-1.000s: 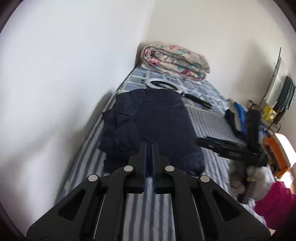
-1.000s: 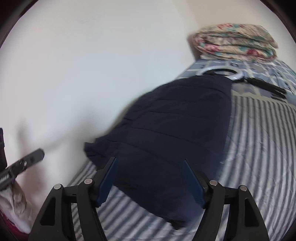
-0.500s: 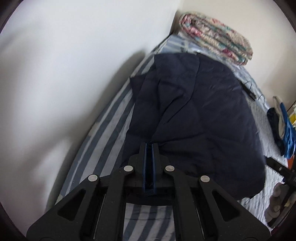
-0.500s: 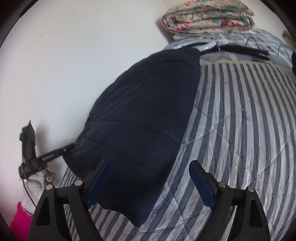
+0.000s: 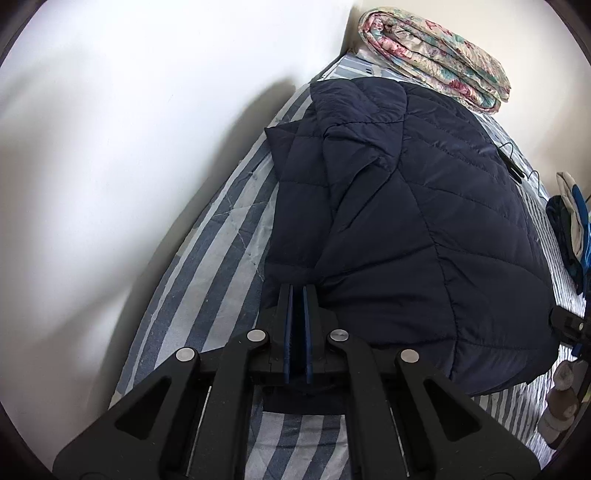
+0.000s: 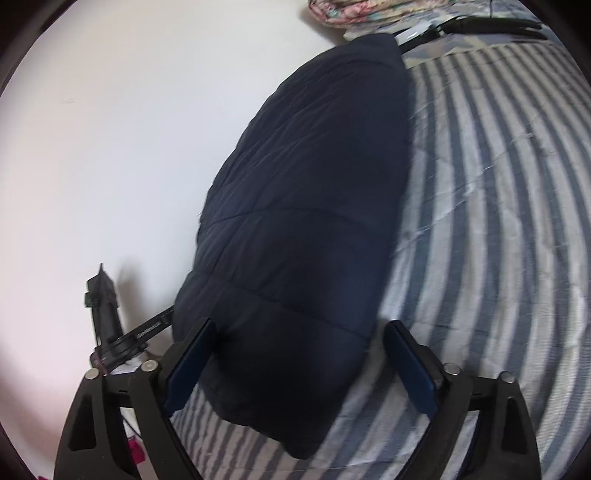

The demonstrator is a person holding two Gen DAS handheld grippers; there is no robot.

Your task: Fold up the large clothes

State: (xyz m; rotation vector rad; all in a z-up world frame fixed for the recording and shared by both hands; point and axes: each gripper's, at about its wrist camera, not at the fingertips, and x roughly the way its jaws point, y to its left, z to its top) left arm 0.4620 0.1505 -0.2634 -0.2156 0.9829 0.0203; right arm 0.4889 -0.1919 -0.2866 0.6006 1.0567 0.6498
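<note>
A large dark navy quilted jacket (image 5: pixel 424 221) lies along the striped bed, close to the white wall; it also fills the middle of the right wrist view (image 6: pixel 306 229). My left gripper (image 5: pixel 297 291) is nearly shut, a thin gap between its blue pads, with its tips right at the jacket's near left edge; I cannot tell whether fabric is pinched. My right gripper (image 6: pixel 299 328) is wide open, its two pads on either side of the jacket's near end, just above it.
The blue-and-white striped bedspread (image 6: pixel 498 221) spreads to the right of the jacket. A folded floral quilt (image 5: pixel 436 55) sits at the bed's far end. A pile of clothes (image 5: pixel 570 229) lies at the right edge. Black cables (image 6: pixel 491 26) lie beyond the jacket. The wall (image 5: pixel 129 147) borders the left.
Both grippers have moved forward and down onto the jacket's near end. The left stays nearly shut and now reaches the jacket's edge; the right stays open and now straddles the jacket.
</note>
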